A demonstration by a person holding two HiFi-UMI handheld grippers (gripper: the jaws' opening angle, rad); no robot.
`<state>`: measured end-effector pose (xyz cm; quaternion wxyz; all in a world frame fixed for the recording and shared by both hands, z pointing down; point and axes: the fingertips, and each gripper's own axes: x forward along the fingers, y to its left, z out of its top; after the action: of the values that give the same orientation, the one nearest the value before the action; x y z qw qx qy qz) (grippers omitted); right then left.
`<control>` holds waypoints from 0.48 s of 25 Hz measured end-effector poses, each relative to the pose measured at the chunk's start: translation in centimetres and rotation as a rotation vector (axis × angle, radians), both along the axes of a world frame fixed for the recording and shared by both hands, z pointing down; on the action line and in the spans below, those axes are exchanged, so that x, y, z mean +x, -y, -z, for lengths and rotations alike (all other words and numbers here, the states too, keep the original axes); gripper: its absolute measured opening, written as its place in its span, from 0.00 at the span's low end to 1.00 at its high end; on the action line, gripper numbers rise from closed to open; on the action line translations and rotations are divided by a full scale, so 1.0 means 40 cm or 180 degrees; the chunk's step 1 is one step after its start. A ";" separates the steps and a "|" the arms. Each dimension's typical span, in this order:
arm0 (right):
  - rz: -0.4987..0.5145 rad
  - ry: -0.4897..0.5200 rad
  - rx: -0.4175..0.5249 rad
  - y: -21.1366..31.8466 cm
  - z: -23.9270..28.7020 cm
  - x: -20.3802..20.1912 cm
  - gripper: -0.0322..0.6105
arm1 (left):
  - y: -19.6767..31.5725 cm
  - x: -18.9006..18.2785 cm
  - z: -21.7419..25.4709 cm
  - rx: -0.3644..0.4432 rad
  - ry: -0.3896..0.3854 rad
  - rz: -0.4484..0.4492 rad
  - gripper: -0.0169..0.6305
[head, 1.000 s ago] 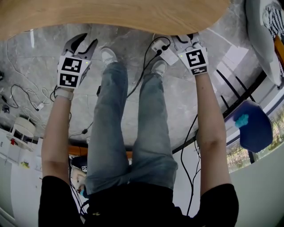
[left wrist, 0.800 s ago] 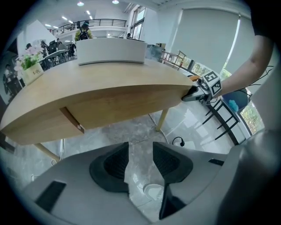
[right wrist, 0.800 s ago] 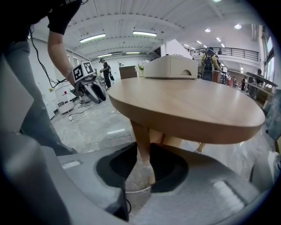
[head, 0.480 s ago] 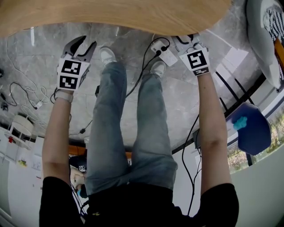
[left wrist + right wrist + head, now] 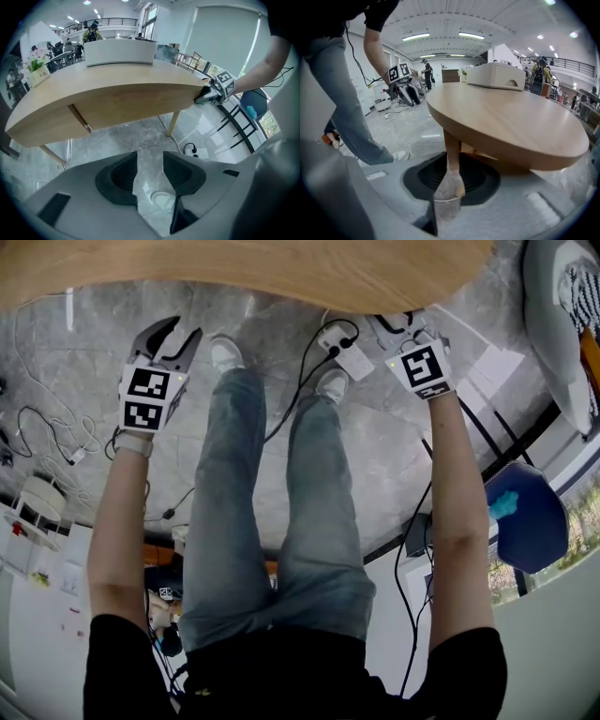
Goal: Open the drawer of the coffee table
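The wooden coffee table (image 5: 281, 273) fills the top of the head view. In the left gripper view its curved apron (image 5: 136, 105) carries a dark brown tab (image 5: 79, 118) at one end of what looks like a drawer front, flush and shut. My left gripper (image 5: 172, 337) hangs open over the floor, just short of the table edge, with only floor between its jaws (image 5: 149, 171). My right gripper (image 5: 401, 326) sits at the table's right end, its tips under the rim. Its jaws (image 5: 451, 187) leave a narrow gap that shows a table leg (image 5: 451, 147) and the floor behind.
The person's legs (image 5: 234, 474) and shoes stand between the grippers. A white power strip (image 5: 349, 352) and cables (image 5: 56, 432) lie on the marble floor. A blue seat (image 5: 527, 517) is at the right. A white box (image 5: 119, 50) and flowers (image 5: 36, 63) sit on the table.
My right gripper has rolled a little at the table's edge and its marker cube has turned. The left gripper has barely shifted.
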<state>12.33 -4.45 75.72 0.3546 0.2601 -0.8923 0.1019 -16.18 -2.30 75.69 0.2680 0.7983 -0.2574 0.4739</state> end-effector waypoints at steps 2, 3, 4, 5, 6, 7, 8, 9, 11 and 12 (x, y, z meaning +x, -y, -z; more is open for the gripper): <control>-0.0031 0.0020 0.0035 -0.004 0.010 0.010 0.17 | -0.004 0.005 0.000 0.0006 -0.0002 0.0024 0.29; -0.0041 0.0037 0.0048 -0.006 0.017 0.015 0.18 | -0.003 0.008 0.002 0.0018 -0.0013 0.0053 0.29; -0.0039 0.0053 0.0060 -0.009 0.024 0.017 0.18 | 0.000 0.011 0.006 0.0037 -0.0029 0.0088 0.29; -0.0025 0.0061 0.0072 -0.012 0.028 0.017 0.17 | 0.002 0.015 0.010 0.0054 -0.0045 0.0117 0.29; -0.0008 0.0059 0.0082 -0.015 0.030 0.016 0.17 | 0.001 0.020 0.013 0.0058 -0.0055 0.0131 0.29; 0.0002 0.0055 0.0085 -0.016 0.030 0.015 0.17 | -0.002 0.024 0.014 0.0055 -0.0059 0.0133 0.29; 0.0008 0.0047 0.0082 -0.017 0.028 0.014 0.17 | -0.007 0.029 0.015 0.0051 -0.0061 0.0129 0.29; 0.0014 0.0031 0.0082 -0.018 0.024 0.014 0.17 | -0.012 0.034 0.014 0.0046 -0.0063 0.0126 0.29; 0.0023 0.0000 0.0096 -0.016 0.020 0.013 0.17 | -0.020 0.041 0.015 0.0046 -0.0065 0.0123 0.29; 0.0026 -0.0005 0.0109 -0.015 0.020 0.013 0.15 | -0.023 0.042 0.017 0.0048 -0.0063 0.0122 0.29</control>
<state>12.85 -3.87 74.91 0.3512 0.2626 -0.8947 0.0849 -14.49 -1.37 75.03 0.2736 0.7999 -0.2736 0.4588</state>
